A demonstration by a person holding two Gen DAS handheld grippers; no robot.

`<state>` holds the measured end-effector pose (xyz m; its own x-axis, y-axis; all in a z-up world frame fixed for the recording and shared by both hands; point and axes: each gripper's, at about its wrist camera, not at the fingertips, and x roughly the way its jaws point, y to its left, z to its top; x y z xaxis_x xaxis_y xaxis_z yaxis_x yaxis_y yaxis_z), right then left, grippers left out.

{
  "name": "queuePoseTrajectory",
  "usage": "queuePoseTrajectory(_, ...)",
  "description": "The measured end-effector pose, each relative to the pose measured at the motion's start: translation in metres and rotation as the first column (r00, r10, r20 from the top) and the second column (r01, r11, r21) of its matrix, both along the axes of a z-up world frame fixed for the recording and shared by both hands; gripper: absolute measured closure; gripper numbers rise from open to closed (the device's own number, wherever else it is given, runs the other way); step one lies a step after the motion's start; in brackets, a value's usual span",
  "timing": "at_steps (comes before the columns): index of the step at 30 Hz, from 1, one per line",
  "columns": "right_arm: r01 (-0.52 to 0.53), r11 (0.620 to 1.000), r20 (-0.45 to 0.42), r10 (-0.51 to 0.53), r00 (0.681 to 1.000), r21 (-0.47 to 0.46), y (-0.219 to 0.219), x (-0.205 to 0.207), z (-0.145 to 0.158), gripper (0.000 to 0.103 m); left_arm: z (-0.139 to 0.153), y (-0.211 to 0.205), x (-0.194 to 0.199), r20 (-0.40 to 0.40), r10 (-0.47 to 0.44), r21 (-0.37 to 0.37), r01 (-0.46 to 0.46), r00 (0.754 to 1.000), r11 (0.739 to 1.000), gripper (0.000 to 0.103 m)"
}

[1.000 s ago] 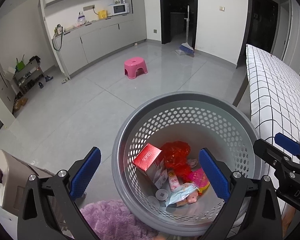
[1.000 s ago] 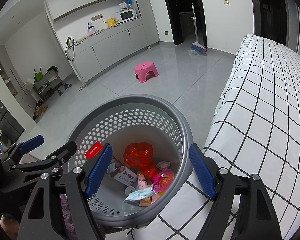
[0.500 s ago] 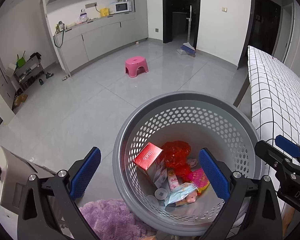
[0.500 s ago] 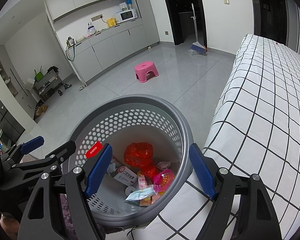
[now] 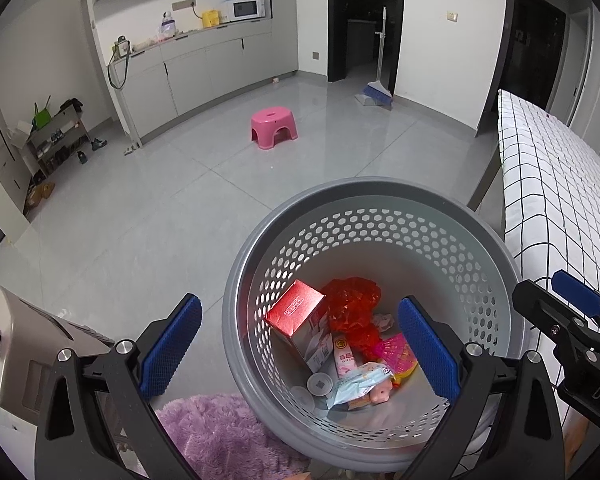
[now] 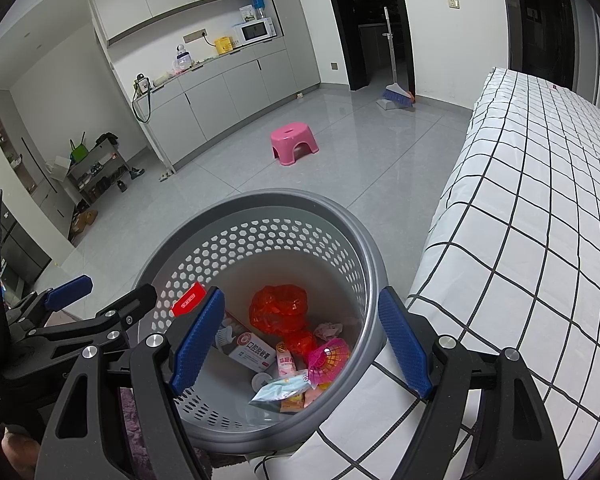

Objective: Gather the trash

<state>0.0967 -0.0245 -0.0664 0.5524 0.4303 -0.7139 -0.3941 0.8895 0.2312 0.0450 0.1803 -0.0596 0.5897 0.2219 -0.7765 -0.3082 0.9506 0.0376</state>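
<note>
A grey perforated basket stands on the floor beside the bed, and both grippers hover over it. Inside lie a red box, a crumpled red plastic bag, a pink mesh piece, a light-blue wrapped packet and small wrappers. My left gripper is open over the basket's left part with nothing between its blue pads. My right gripper is open above the same basket, also empty. Each gripper shows in the other's view: the right gripper and the left gripper.
A bed with a white black-checked sheet borders the basket on the right. A purple fluffy rug and a beige appliance sit at the near left. Farther off stand a pink stool, a broom with dustpan and grey cabinets.
</note>
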Motion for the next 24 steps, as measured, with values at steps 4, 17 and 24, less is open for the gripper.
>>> queuePoseTrajectory(4, -0.001, 1.000, -0.002, 0.001, 1.000, 0.006, 0.0004, -0.0006, 0.0015, 0.027, -0.0001, 0.0001, 0.0003, -0.002, 0.005, 0.002, -0.005, 1.000, 1.000, 0.007)
queuePoseTrajectory(17, -0.001, 1.000, -0.003, 0.001, 1.000, 0.008, -0.0005, -0.0002, 0.0016, 0.027, 0.0014, -0.0023, -0.0006, 0.003, -0.004, 0.006, 0.004, 1.000, 1.000, 0.007)
queuePoseTrajectory(24, 0.000, 1.000, -0.004, 0.000, 1.000, 0.010, -0.0016, 0.0011, 0.0010, 0.027, -0.0002, -0.0042, 0.0000, -0.004, -0.006, 0.009, 0.006, 1.000, 1.000, 0.007)
